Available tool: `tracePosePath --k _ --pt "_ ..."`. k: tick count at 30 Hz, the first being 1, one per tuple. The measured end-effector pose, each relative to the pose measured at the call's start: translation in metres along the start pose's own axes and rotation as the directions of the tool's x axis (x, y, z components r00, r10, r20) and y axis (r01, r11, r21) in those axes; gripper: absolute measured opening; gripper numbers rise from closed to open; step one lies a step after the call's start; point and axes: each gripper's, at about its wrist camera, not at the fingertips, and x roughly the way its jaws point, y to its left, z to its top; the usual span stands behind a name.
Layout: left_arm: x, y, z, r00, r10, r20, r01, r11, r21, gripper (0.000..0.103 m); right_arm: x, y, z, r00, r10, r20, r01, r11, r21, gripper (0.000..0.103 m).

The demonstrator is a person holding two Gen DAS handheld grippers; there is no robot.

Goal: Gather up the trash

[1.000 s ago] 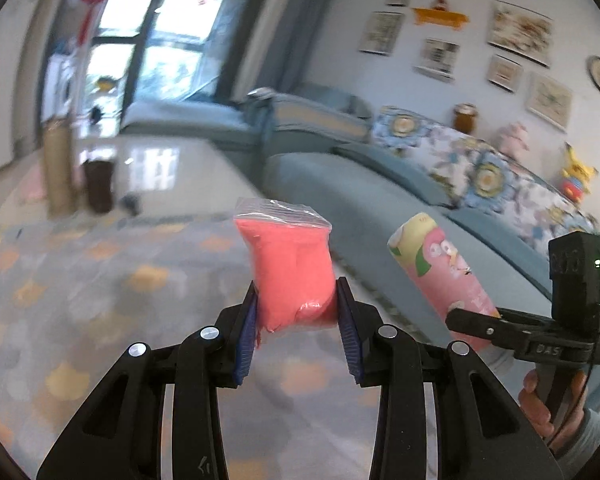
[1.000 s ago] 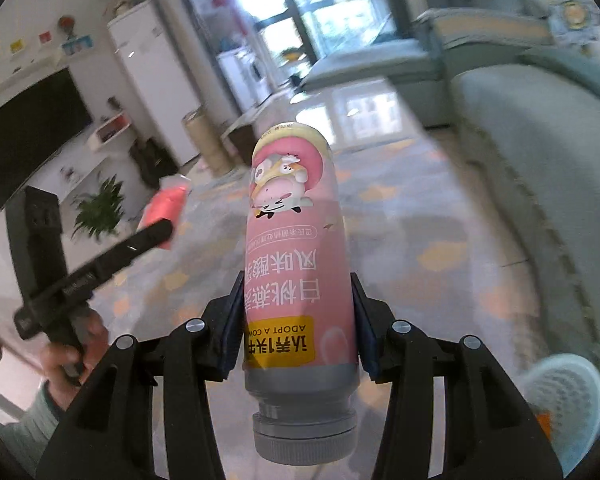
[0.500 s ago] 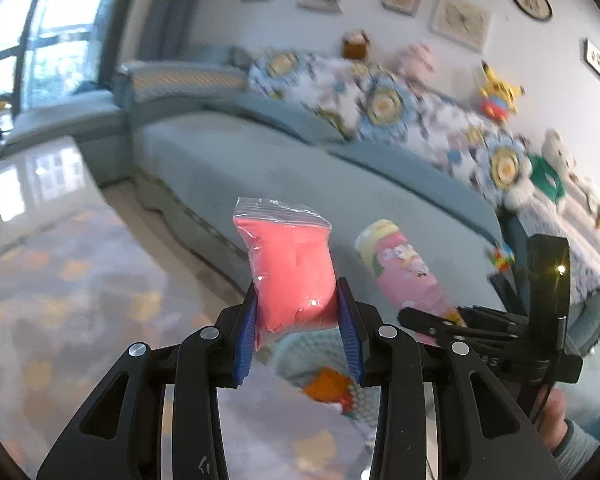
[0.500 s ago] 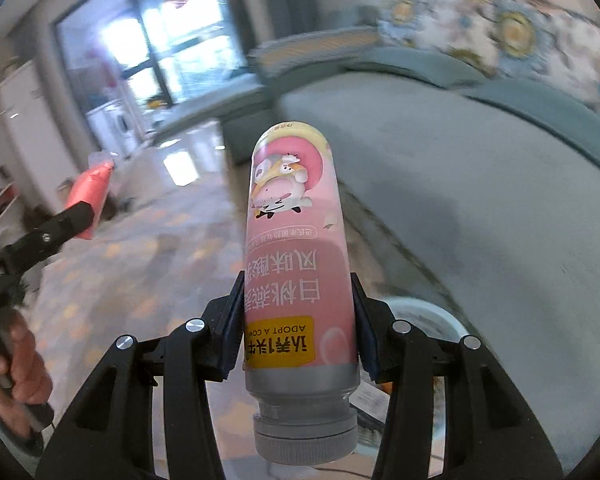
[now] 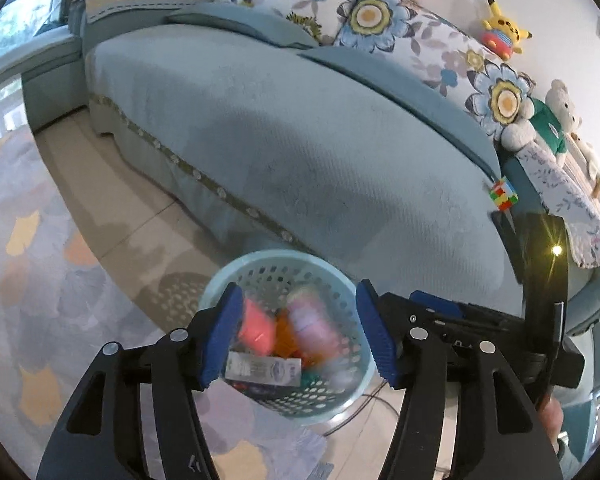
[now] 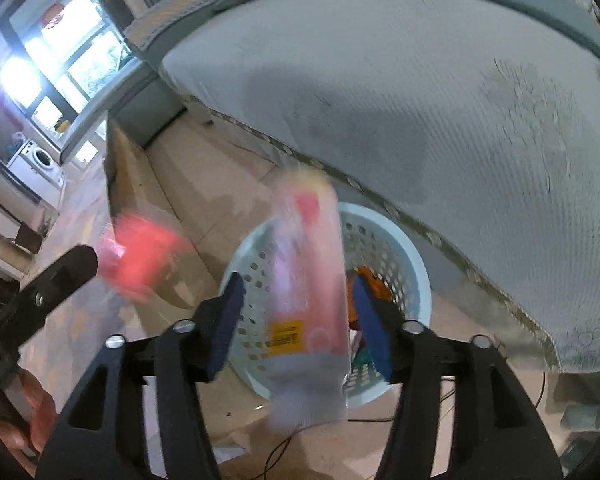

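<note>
A light-blue perforated basket [image 5: 342,280] [image 6: 414,276] stands on the floor against the sofa front, with a carton and orange scraps in it. My left gripper [image 5: 299,336] hangs over it, jaws opening, pads clear of the blurred pink bag [image 5: 256,328] dropping between them. In the right wrist view that bag [image 6: 140,256] blurs just off the left gripper's tip [image 6: 72,268]. My right gripper [image 6: 300,324] is also opening above the basket. The pink bottle [image 6: 308,300] [image 5: 312,320] slips loose between its pads, cap towards the camera. The right gripper [image 5: 440,312] sits close beside the left one.
A blue sofa [image 5: 300,140] fills the space behind the basket, with floral cushions [image 5: 364,16], plush toys [image 5: 504,32] and a colour cube [image 5: 503,194]. A patterned rug [image 5: 28,280] lies left. A thin cable [image 6: 284,452] runs over the tiles near the basket.
Both grippers swung from the room towards the sofa and down over the basket. Both sets of jaws have parted, and the pink bag and the bottle have come loose and are falling.
</note>
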Motion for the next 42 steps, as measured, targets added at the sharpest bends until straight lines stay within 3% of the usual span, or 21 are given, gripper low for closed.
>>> tracePosePath --k 9,17,21,22,25,31,34,36,40,42 --pt "-0.039 -0.006 -0.002 0.997 0.024 0.069 -0.026 0.999 0.028 0.062 -0.017 -0.005 -0.013 0.999 0.031 0.042 -0.03 0.999 -0.024 0.055" --pt "-0.117 -0.019 -0.018 0.975 0.076 0.208 -0.088 0.995 0.049 0.069 -0.071 0.047 -0.032 0.982 0.022 0.188 0.012 0.984 -0.177 0.055" --pt "-0.154 -0.029 -0.036 0.934 0.162 0.318 -0.183 0.982 0.039 0.078 -0.105 0.074 -0.05 0.96 0.022 0.279 0.053 0.965 -0.257 0.059" --pt "-0.163 -0.031 -0.044 0.91 0.217 0.353 -0.24 0.97 0.024 0.082 -0.115 0.083 -0.057 0.95 0.017 0.312 0.073 0.958 -0.276 0.062" --pt "-0.176 -0.03 -0.058 0.859 0.309 0.408 -0.324 0.945 -0.034 0.086 -0.134 0.101 -0.07 0.929 0.011 0.371 0.108 0.948 -0.299 0.065" --pt "-0.181 -0.023 -0.077 0.779 0.42 0.465 -0.433 0.898 -0.084 0.086 -0.148 0.121 -0.083 0.892 -0.056 0.449 0.182 0.953 -0.243 0.078" --pt "-0.182 -0.011 -0.078 0.785 0.416 0.459 -0.409 0.905 -0.12 0.086 -0.148 0.127 -0.09 0.874 -0.075 0.481 0.208 0.951 -0.229 0.078" --pt "-0.181 -0.004 -0.081 0.78 0.425 0.459 -0.408 0.902 -0.142 0.086 -0.147 0.13 -0.095 0.862 -0.087 0.499 0.223 0.95 -0.219 0.078" --pt "-0.177 -0.003 -0.082 0.747 0.487 0.452 -0.494 0.862 -0.112 0.086 -0.146 0.139 -0.103 0.85 -0.07 0.523 0.223 0.946 -0.235 0.078" --pt "-0.175 -0.001 -0.084 0.741 0.498 0.45 -0.514 0.852 -0.097 0.086 -0.147 0.143 -0.108 0.84 -0.065 0.539 0.23 0.942 -0.244 0.078"
